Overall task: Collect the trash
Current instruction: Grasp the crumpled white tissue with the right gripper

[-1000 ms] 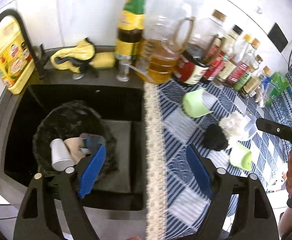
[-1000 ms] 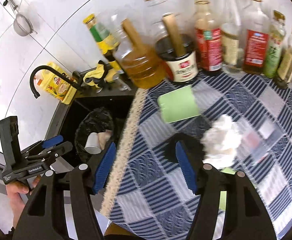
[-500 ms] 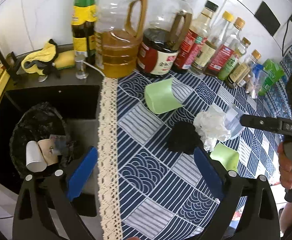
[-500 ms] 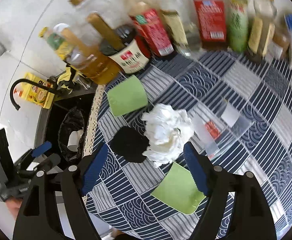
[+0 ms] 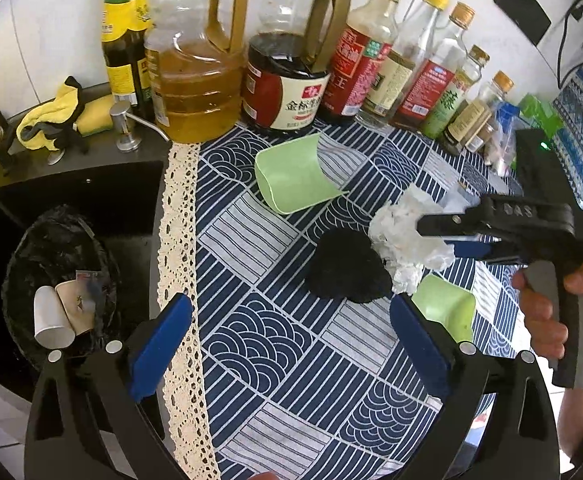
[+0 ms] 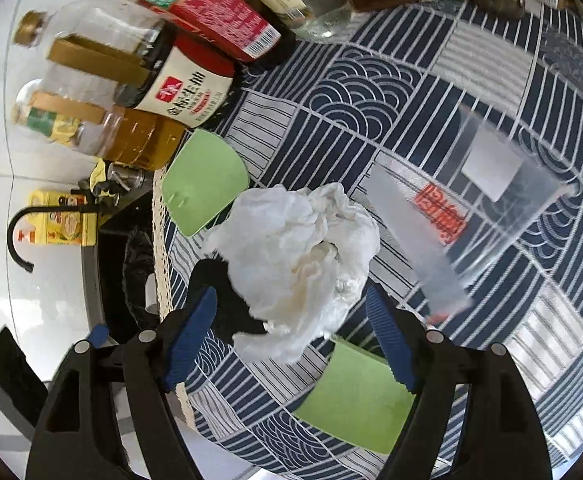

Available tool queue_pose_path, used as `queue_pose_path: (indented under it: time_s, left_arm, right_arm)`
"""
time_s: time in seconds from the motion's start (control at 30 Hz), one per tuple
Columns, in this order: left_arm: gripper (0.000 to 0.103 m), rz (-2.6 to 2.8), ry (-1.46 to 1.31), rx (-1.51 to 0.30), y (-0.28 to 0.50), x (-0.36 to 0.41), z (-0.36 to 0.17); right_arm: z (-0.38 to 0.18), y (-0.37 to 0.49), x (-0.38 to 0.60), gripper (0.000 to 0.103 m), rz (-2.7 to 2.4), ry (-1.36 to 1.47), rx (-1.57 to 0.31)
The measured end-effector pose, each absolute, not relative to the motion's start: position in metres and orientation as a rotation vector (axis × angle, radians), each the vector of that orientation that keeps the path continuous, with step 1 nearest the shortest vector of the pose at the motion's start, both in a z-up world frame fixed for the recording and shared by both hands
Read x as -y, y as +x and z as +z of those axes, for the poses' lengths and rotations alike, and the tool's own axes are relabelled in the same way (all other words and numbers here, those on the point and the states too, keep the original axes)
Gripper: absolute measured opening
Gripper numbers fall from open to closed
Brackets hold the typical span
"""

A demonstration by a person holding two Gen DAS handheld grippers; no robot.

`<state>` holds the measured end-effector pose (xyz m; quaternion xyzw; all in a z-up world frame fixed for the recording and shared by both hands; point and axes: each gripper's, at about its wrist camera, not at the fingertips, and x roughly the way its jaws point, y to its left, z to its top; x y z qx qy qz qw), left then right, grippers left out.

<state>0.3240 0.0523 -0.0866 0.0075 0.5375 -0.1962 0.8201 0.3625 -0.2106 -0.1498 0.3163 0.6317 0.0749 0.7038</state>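
A crumpled white tissue (image 6: 299, 256) (image 5: 405, 240) lies on the blue patterned cloth, partly over a black crumpled scrap (image 5: 343, 268) (image 6: 227, 300). My right gripper (image 6: 291, 340) is open, its blue pads on either side of the tissue; it also shows in the left wrist view (image 5: 439, 236). My left gripper (image 5: 291, 344) is open and empty above the cloth. Two green cups lie on their sides, one far (image 5: 295, 176) (image 6: 203, 184), one near (image 5: 447, 308) (image 6: 355, 396). A black-lined bin (image 5: 55, 276) in the sink holds paper cups (image 5: 51, 316).
Oil and sauce bottles (image 5: 287, 60) stand in a row along the back wall. A clear plastic wrapper (image 6: 467, 216) lies right of the tissue. The black sink (image 5: 75, 196) is at the left, beyond the cloth's lace edge (image 5: 175, 240). A yellow cloth (image 5: 55, 116) lies behind the sink.
My left gripper has swung right from above the sink bin to above the cloth. My right gripper has moved forward until its open pads flank the tissue.
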Motion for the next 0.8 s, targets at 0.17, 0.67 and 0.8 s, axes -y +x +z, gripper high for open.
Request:
queue_pose_path:
  time_s: [0.17,0.67,0.8]
  left_arm:
    - [0.096,-0.425,0.047,-1.17,0.325,-0.047,-0.094]
    - [0.096,-0.457,0.082,-1.184,0.332,-0.023,-0.101]
    - [0.096,-0.462,0.098,-1.182,0.333,-0.017,-0.1]
  right_arm:
    - [-0.165,0.369,0.209,0.062,0.151,0.718,-1.432]
    - [-0.147,0.372,0.206,0.034,0.199,0.705,-1.37]
    - [-0.131,0.368,0.21,0.034,0.217,0.707,-1.338]
